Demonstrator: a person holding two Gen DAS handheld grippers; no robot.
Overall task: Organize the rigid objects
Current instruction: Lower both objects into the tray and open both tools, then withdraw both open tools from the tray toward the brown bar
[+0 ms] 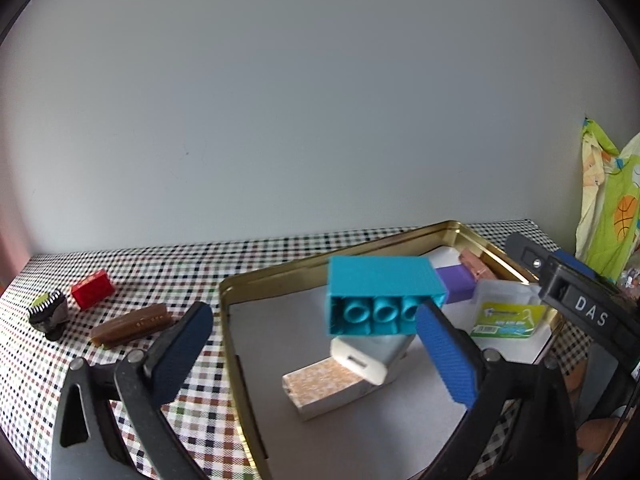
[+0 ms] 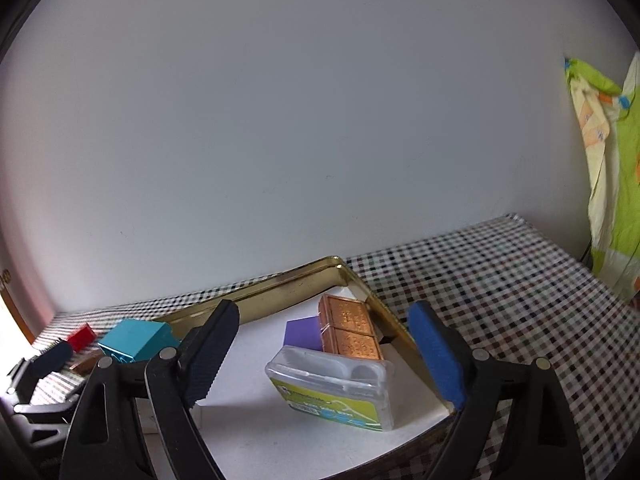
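Checked cloth (image 1: 192, 408) covers the table below a plain pale wall, and on it sits a shallow gold-rimmed metal tin (image 1: 276, 274) lined in white. Inside the tin, a turquoise plastic building brick (image 1: 380, 280) perches tilted on a white charger block (image 1: 372, 356), which leans on a speckled beige box (image 1: 324, 388). Further right lie a purple block (image 2: 302, 334), a copper-coloured embossed bar (image 2: 352, 332) and a clear floss-pick case with a green label (image 2: 332, 392). Left gripper (image 1: 316, 356) stands wide open, its right pad just beside the brick (contact unclear). Right gripper (image 2: 324, 352) is open too, straddling the case without touching. Outside the tin lie a red brick (image 1: 92, 289), a brown ridged bar (image 1: 132, 325) and a small black trimmer head (image 1: 48, 314).
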